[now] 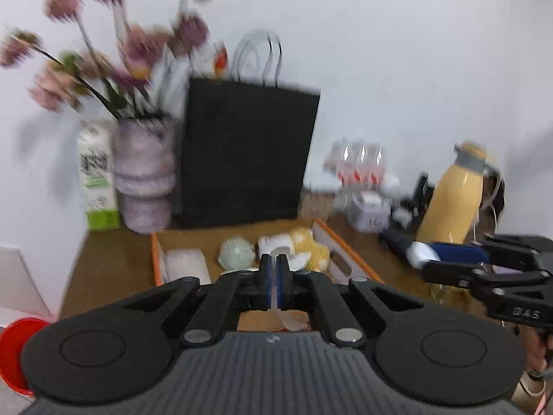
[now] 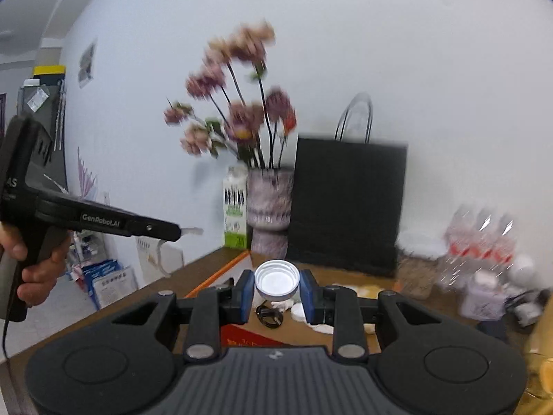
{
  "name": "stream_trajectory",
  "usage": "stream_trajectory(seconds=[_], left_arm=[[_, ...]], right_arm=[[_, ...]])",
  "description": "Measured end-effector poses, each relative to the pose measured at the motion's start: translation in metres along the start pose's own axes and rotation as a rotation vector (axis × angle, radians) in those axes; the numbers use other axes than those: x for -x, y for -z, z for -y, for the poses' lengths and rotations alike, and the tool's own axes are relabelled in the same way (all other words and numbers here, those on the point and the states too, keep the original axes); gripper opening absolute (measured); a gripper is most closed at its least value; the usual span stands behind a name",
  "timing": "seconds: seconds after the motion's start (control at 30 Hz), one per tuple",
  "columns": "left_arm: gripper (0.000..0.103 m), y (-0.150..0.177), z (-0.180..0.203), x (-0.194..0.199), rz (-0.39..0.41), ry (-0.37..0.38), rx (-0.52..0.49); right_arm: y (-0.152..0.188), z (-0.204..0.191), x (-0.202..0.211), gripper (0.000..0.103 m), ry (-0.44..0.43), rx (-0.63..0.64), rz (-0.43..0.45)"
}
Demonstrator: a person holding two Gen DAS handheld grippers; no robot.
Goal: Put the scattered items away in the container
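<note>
An orange-rimmed cardboard box (image 1: pixel 349 247) lies on the brown table and holds a pale green ball (image 1: pixel 236 250), white and yellow soft items (image 1: pixel 304 245) and a white packet (image 1: pixel 186 263). My left gripper (image 1: pixel 273 269) is shut with a thin clear strip between its pads, above the box's near side. My right gripper (image 2: pixel 277 285) is shut on a round silver tin (image 2: pixel 276 280), held above the box (image 2: pixel 221 271). In the left wrist view the right gripper (image 1: pixel 425 259) shows at the right, holding something white. In the right wrist view the left gripper (image 2: pixel 179 231) shows at the left.
A black paper bag (image 1: pixel 245 152), a vase of pink flowers (image 1: pixel 143 173) and a green-white carton (image 1: pixel 96 176) stand behind the box. A yellow flask (image 1: pixel 452 193), bottles (image 1: pixel 359 162) and small clutter stand at the right. A red bucket (image 1: pixel 13 349) sits low left.
</note>
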State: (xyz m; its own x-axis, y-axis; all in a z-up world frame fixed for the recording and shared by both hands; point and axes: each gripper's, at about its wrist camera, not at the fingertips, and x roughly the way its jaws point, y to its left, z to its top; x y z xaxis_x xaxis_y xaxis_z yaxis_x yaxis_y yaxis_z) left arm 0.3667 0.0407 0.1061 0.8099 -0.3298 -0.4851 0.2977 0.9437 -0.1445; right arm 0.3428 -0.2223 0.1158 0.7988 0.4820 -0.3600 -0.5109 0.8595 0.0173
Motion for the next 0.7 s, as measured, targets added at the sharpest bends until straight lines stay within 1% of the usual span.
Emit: stream_trajectory(seconds=[0.07,0.1,0.13,0.2,0.23,0.3,0.33,0.43,0.5,0.53,0.57,0.6,0.63,0.67,0.7], left_arm=[[0.003,-0.006,-0.008,-0.041,-0.081,-0.049,-0.023],[0.003,-0.006,-0.013,-0.062,-0.128,-0.057,-0.030],[0.003,-0.005,-0.022,-0.087,-0.181,-0.076,-0.011],[0.003,0.003,-0.036,-0.127,-0.267,-0.091,0.013],[0.003,0.008,-0.043,-0.145,-0.295,-0.094,0.030],[0.003,0.018,-0.051,-0.170,-0.329,-0.084,0.032],[0.003,0.023,-0.054,-0.181,-0.333,-0.094,0.040],[0.004,0.031,-0.060,-0.199,-0.352,-0.111,0.031],[0.008,0.032,-0.057,-0.205,-0.376,-0.109,-0.012],[0.012,0.033,-0.056,-0.207,-0.381,-0.112,-0.044],[0.023,0.034,-0.054,-0.205,-0.383,-0.115,-0.060],[0.035,0.034,-0.054,-0.204,-0.380,-0.124,-0.068],[0.039,0.033,-0.056,-0.201,-0.369,-0.139,-0.066],[0.042,0.031,-0.058,-0.201,-0.363,-0.136,-0.059],[0.042,0.029,-0.061,-0.201,-0.359,-0.129,-0.044]], right_arm=[[-0.009,0.008,-0.041,0.027,-0.050,-0.030,-0.063],[-0.012,0.014,-0.064,0.027,-0.082,-0.061,-0.102],[-0.013,0.019,-0.086,0.027,-0.103,-0.093,-0.140],[-0.009,0.032,-0.136,0.027,-0.092,-0.158,-0.231],[-0.003,0.039,-0.164,0.027,-0.081,-0.183,-0.290],[0.009,0.050,-0.209,0.027,-0.044,-0.233,-0.385],[0.016,0.053,-0.229,0.027,-0.020,-0.238,-0.428],[0.032,0.058,-0.269,0.027,-0.011,-0.276,-0.513],[0.040,0.061,-0.285,0.028,-0.005,-0.313,-0.537],[0.042,0.063,-0.291,0.029,-0.003,-0.330,-0.550],[0.044,0.063,-0.296,0.029,-0.001,-0.339,-0.564],[0.048,0.063,-0.300,0.033,0.004,-0.341,-0.572],[0.049,0.062,-0.303,0.034,0.012,-0.340,-0.576],[0.050,0.061,-0.302,0.037,0.024,-0.338,-0.578],[0.049,0.061,-0.300,0.042,0.025,-0.342,-0.574]])
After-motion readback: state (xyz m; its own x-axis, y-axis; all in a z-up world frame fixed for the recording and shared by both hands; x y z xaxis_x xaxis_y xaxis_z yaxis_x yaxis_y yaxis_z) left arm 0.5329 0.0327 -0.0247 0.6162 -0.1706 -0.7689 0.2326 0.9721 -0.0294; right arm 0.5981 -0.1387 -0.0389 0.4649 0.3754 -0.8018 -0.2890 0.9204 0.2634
